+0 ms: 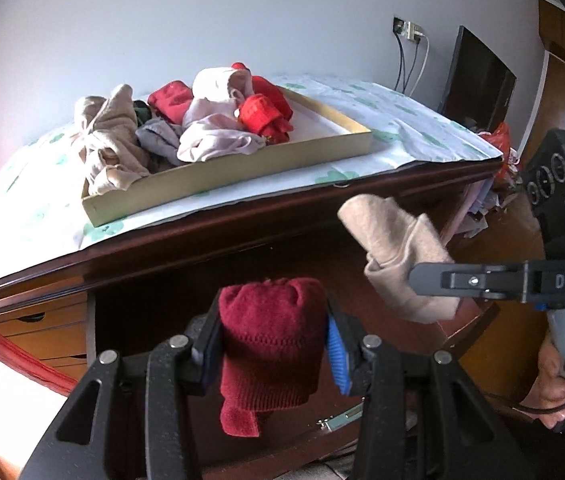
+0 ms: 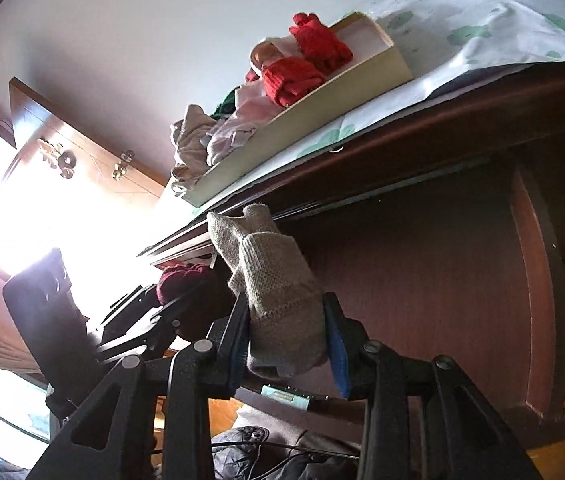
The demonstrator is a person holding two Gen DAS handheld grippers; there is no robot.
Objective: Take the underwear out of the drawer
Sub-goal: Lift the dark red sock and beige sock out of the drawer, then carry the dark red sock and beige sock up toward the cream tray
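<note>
My left gripper (image 1: pixel 272 346) is shut on a dark red knitted bundle (image 1: pixel 270 344), held in front of the dark wooden dresser. My right gripper (image 2: pixel 288 344) is shut on a beige knitted bundle (image 2: pixel 278 288); the same beige knitted bundle (image 1: pixel 398 256) shows at the right of the left wrist view, pinched by the right gripper's black finger (image 1: pixel 442 280). On the dresser top a shallow cardboard tray (image 1: pixel 242 168) holds several red, pink, grey and beige garments (image 1: pixel 218 120). The tray (image 2: pixel 302 120) also appears above in the right wrist view. The drawer's inside is dark and hidden.
A white cloth with green prints (image 1: pixel 402 120) covers the dresser top. A black screen (image 1: pixel 478 84) leans at the wall by a socket with cables (image 1: pixel 410 32). A hand (image 1: pixel 562 384) grips the right tool's handle. Light wooden drawers (image 1: pixel 42 328) stand at the left.
</note>
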